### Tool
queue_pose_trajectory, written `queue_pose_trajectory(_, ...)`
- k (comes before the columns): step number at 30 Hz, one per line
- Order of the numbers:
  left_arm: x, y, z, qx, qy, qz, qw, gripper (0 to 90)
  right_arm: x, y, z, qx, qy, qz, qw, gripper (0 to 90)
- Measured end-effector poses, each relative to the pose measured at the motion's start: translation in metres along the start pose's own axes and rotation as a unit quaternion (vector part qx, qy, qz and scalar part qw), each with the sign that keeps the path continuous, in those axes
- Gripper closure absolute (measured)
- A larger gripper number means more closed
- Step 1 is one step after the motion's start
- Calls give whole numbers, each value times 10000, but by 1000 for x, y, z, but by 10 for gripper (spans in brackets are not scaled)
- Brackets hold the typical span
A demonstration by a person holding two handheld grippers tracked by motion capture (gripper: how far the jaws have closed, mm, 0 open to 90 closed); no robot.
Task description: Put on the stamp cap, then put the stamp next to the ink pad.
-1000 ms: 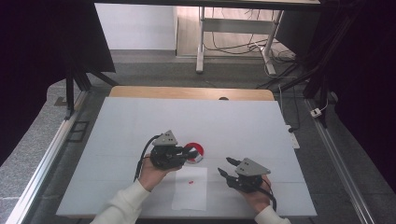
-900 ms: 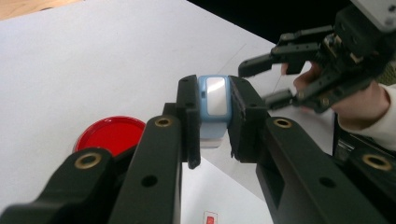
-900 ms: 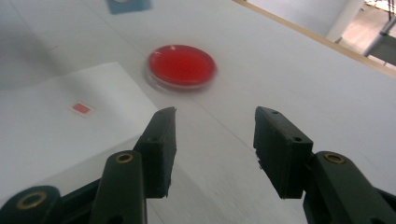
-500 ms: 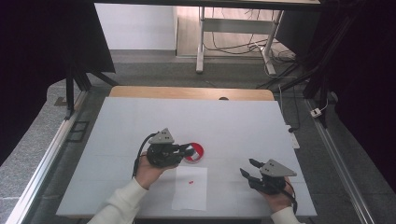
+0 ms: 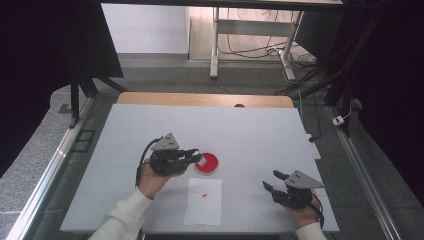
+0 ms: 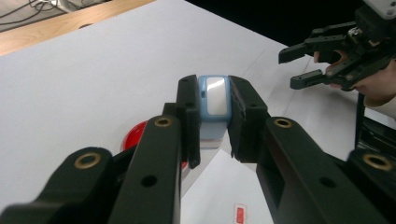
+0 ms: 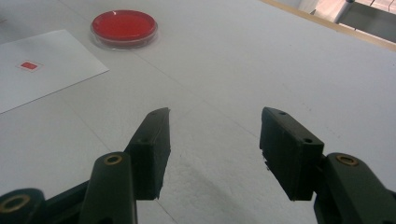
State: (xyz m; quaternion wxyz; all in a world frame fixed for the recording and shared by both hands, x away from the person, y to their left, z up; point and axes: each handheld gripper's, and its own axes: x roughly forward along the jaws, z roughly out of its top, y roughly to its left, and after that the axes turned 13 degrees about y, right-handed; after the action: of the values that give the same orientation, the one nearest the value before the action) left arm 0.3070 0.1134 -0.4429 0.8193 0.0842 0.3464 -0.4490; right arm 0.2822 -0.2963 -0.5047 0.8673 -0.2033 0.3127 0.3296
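My left gripper (image 5: 196, 157) is shut on a small blue block with a pale face (image 6: 214, 100) and holds it just over the near-left rim of a red round dish (image 5: 207, 163). In the left gripper view the dish (image 6: 135, 135) peeks out under the jaws. A white sheet of paper (image 5: 204, 202) with a small red mark (image 5: 204, 194) lies in front of the dish. My right gripper (image 5: 272, 181) is low over the table at the front right, away from the paper. Its jaws have just been opening and have nothing between them (image 7: 215, 121).
The white table (image 5: 150, 125) has a wooden strip (image 5: 205, 99) along its far edge. A metal rail (image 5: 365, 180) runs down the right side and another along the left. The dish (image 7: 123, 25) and paper (image 7: 42, 65) lie far left in the right gripper view.
My right gripper has moved to the right, away from the paper, and its jaws stand wider. The left gripper has stayed over the dish with the blue block.
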Motion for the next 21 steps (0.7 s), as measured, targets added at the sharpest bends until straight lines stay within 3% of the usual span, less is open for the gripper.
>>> queue_pose_trajectory(11,-1,9,-4,-20,107,289,9995,752,3,0,1,-34,13,51,10000,420)
queue_pose_trajectory(21,6,24,-12,-89,391,681,9969,752,5,-1,2,-16,85,27,10000,420)
